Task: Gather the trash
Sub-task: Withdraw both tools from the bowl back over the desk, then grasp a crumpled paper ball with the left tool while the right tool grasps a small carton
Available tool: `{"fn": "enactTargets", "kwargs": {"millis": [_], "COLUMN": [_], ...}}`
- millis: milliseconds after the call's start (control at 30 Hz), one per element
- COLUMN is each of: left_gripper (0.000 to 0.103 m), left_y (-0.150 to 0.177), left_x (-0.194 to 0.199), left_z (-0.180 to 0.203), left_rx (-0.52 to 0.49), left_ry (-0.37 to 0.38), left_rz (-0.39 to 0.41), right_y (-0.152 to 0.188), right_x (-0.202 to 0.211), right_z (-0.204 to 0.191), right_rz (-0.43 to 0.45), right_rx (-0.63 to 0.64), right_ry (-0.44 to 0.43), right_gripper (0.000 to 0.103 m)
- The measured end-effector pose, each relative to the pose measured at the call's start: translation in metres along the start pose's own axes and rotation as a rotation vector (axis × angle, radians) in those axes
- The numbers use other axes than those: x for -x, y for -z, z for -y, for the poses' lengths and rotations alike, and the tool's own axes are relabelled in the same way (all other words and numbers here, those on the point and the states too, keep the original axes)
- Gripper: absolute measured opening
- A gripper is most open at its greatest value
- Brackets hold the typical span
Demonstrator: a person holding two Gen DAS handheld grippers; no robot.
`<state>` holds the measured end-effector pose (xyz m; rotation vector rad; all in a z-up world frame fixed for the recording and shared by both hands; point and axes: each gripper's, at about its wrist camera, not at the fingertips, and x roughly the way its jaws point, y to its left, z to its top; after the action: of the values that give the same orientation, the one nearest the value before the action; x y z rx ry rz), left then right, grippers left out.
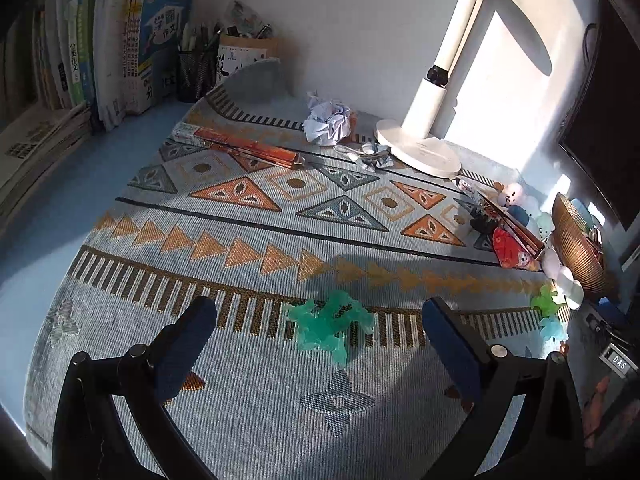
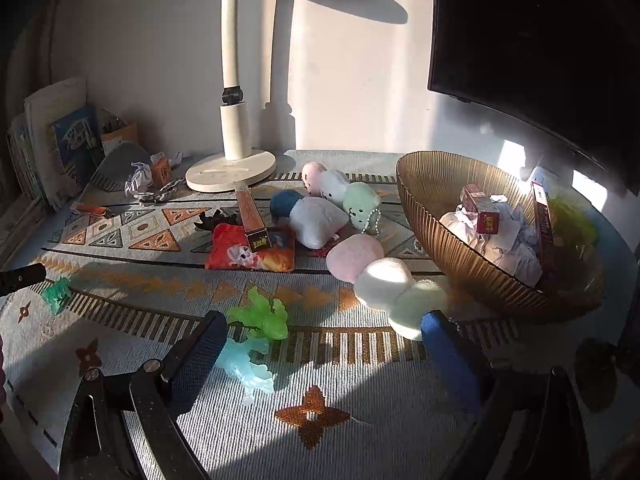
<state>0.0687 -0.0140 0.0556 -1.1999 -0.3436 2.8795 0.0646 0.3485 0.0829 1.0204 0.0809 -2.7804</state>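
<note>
To your left, books (image 1: 72, 56) wall the desk (image 1: 24, 288) edge; the mat (image 1: 248, 392) lies open ahead. Left gripper (image 1: 320, 328) fingers spread wide, empty, framing the teal toy (image 1: 328, 326). Right gripper (image 2: 324, 344) fingers wide, empty, apparently near the pale blue toy (image 2: 246, 368); the trash-filled bowl (image 2: 432, 184) sits right.

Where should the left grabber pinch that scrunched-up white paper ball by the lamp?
Pinch the crumpled paper ball across its middle, coming from above and from the front. It is roundish and squashy, so probably any width works, but an orange box sits against its right side and the lamp base stands further right.
</note>
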Motion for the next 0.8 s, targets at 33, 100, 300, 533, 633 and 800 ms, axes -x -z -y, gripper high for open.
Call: {"fn": "enactTargets", "kwargs": {"millis": [33,100,300,533,633,800], "left_gripper": [0.102,0.102,0.102,0.092,0.085,0.054], "left_y": [-0.016,-0.052,-0.137,-0.166,-0.167,-0.159], "left_x": [0.001,-0.005,-0.080,-0.157,-0.176,-0.189], "left_z": [0.001,0.001,0.006,-0.012,-0.014,-0.004], "left_rx": [-0.030,-0.072,-0.251,-0.173,-0.145,-0.180], "left_ry": [0.022,0.058,0.085,0.161,0.199,0.184], "left_rz": [0.018,0.034,0.002,-0.090,-0.140,-0.179], "right_y": [-0.010,-0.037,-0.126,-0.211,-0.221,-0.224], "right_x": [0.001,0.001,-0.052,-0.167,-0.213,-0.267], "right_z": [-0.003,-0.019,-0.093,-0.167,-0.195,-0.223], "right_rz": [-0.014,-0.024,-0.125,-0.286,-0.339,-0.409], "right_rx": [-0.023,-0.051,-0.050,-0.031,0.009,0.022], "right_ry": [-0.071,-0.195,-0.319,-0.363,-0.355,-0.357], "right_gripper": [0.098,0.098,0.097,0.075,0.073,0.067]}}
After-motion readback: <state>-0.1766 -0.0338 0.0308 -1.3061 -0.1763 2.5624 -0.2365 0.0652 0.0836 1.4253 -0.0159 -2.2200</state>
